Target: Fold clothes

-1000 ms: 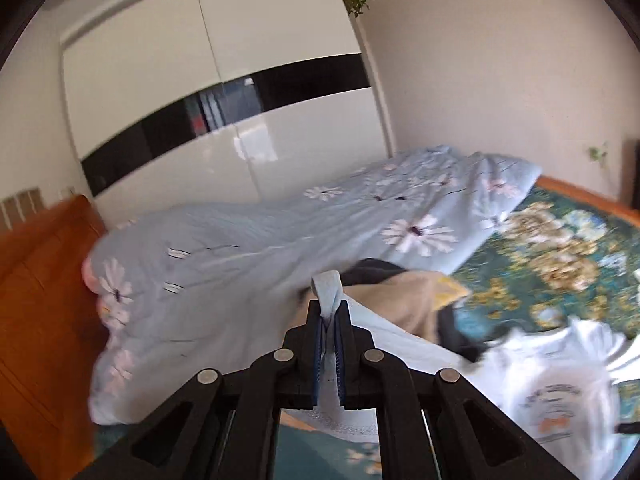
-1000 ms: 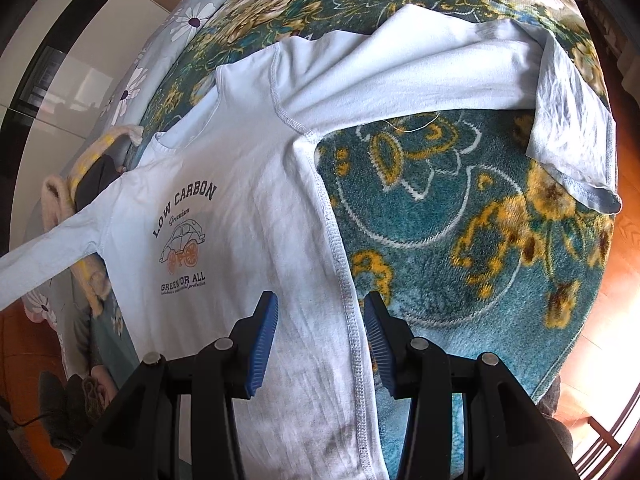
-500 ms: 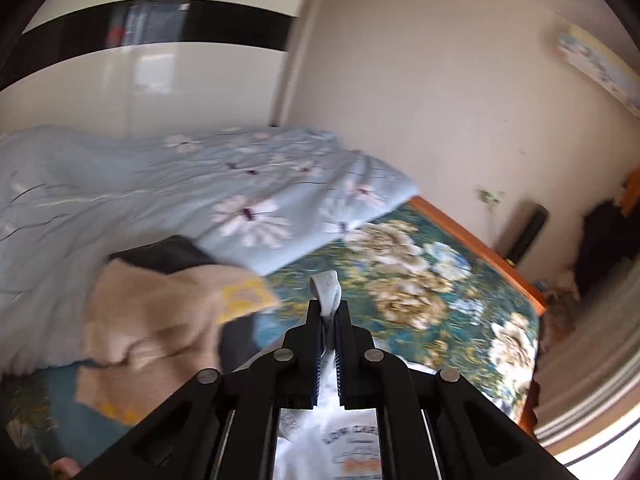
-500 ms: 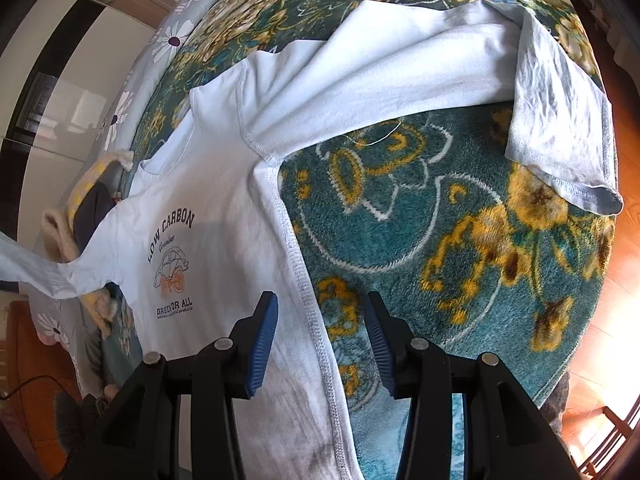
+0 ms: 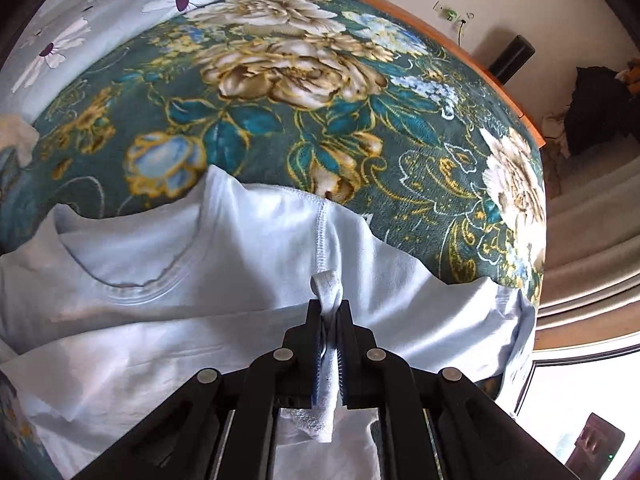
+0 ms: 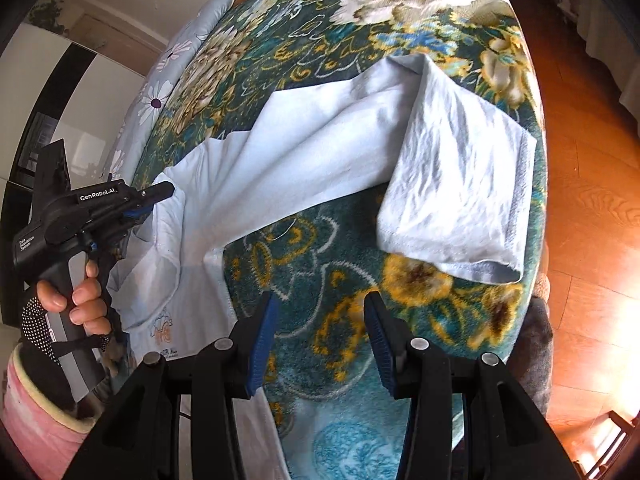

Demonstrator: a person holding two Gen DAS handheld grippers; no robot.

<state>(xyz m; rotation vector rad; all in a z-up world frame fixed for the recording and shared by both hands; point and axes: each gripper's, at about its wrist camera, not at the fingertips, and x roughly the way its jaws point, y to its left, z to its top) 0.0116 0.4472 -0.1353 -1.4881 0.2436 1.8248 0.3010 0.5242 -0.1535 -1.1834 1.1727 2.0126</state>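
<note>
A pale blue long-sleeved shirt (image 5: 160, 320) lies spread on a teal flowered blanket (image 5: 280, 120), its neckline (image 5: 132, 280) showing to the left. My left gripper (image 5: 330, 320) is shut on the cuff (image 5: 327, 284) of one sleeve and holds it over the shirt's chest. In the right wrist view a hand (image 6: 84, 300) holds the left gripper (image 6: 156, 200) at the shirt's (image 6: 300, 148) far side. The other sleeve runs out right and ends in a crumpled cuff (image 6: 460, 184). My right gripper (image 6: 318, 308) hangs open over bare blanket, just right of the shirt's side seam.
A light blue duvet with daisies (image 5: 80, 20) is bunched at the far end of the bed. The wooden bed frame (image 5: 460, 44) borders the blanket. Orange wood floor (image 6: 592, 200) lies beyond the bed's right edge. A dark heap (image 5: 596, 108) sits by the wall.
My left gripper has swung from the duvet side across the bed, carrying the sleeve over the shirt's chest. The open right gripper has shifted right, off the shirt body and over bare blanket.
</note>
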